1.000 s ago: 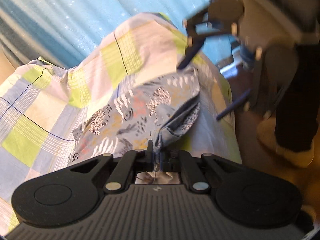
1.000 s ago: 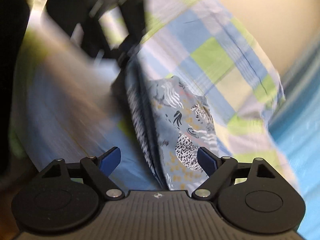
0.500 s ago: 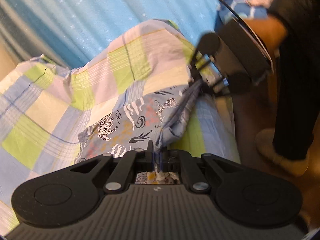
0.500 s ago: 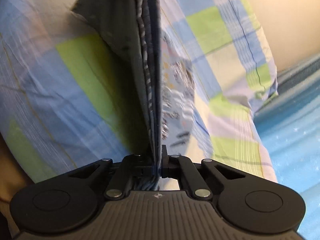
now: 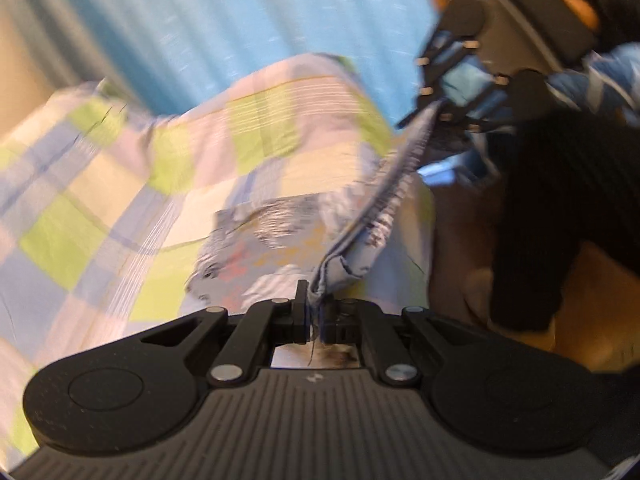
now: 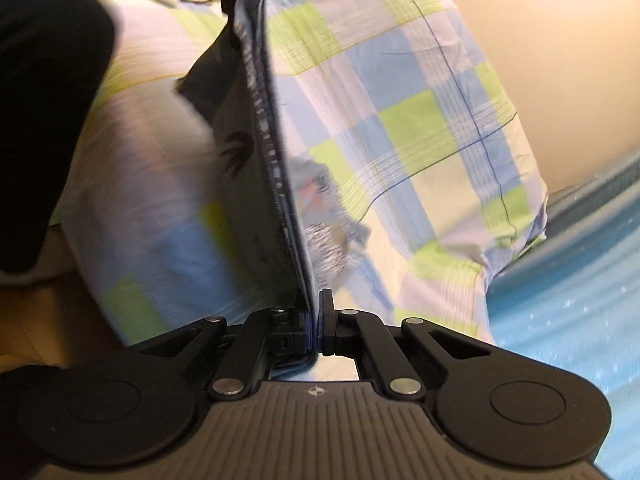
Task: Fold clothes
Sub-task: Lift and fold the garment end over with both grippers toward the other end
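Checked green-blue bedding (image 6: 420, 128), turquoise curtain (image 5: 208, 20), wooden floor (image 6: 44, 320)

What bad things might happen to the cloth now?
1. Both grippers, left and right, pinch only the edge of the cloth; it might slip out.
2. The edge looks stretched tight between them; pulling harder may strain it.
3. The hanging part could bunch on the quilt.

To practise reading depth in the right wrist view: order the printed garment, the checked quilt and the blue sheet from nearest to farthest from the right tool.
1. Printed garment: clamped in the right tool, centre.
2. Checked quilt: beneath and behind the garment.
3. Blue sheet: beyond the quilt's edge, right.
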Demonstrator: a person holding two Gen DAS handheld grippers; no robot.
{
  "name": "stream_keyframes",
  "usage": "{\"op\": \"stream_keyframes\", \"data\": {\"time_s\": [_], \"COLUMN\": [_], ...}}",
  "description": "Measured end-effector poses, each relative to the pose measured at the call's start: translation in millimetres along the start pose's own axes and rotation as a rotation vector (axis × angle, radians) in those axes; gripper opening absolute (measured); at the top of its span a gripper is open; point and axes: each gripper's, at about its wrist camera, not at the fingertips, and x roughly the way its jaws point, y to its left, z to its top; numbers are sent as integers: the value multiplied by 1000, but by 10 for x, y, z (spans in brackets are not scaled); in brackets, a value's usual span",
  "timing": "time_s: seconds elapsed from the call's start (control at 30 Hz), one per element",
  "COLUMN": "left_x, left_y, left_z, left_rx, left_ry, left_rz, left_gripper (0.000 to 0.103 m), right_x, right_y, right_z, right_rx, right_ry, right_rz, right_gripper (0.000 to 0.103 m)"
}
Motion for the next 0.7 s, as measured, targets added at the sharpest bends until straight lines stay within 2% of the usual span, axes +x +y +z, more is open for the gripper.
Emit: {"op": "stream_keyframes", "data": {"time_s": [0.1,0.13,0.27,0.33,0.4,0.43,0.47,0.57,0.6,0.67,0.7], "left_x": [455,637,1435,1745,1980,2028,2077,2063,2046,2032,2022], "left_y": [581,772,1366,1535,1667,1707,1748,1858,1881,1908,1905], "left_z": [55,37,-198,-369,-535,-612,-690,-862,-898,-942,-948], "left_rx": [-159,-209,-392,-467,-541,-579,-616,-736,-772,-829,-839], "left_ry": [3,8,65,93,111,108,105,61,52,41,40], "left_rz": [-1,-1,-18,-55,-93,-106,-120,-152,-154,-149,-142], "left_gripper": [3,3,3,3,3,4,8,8,9,9,9], "right_x": [557,794,1833,2227,2513,2584,2601,2573,2526,2441,2387], "right_y": [-492,-661,-1162,-1258,-1331,-1400,-1461,-1595,-1591,-1575,-1560], "right_z": [100,111,0,-143,-320,-440,-592,-1080,-1212,-1361,-1412], "right_rx": [28,74,363,501,628,720,835,1197,1292,1400,1435], "right_ry": [36,49,101,124,137,122,87,-44,-78,-108,-124], "right_rz": [82,121,313,408,482,512,546,627,610,550,518], "right_gripper": [0,0,3,3,17,30,33,34,37,47,47]}}
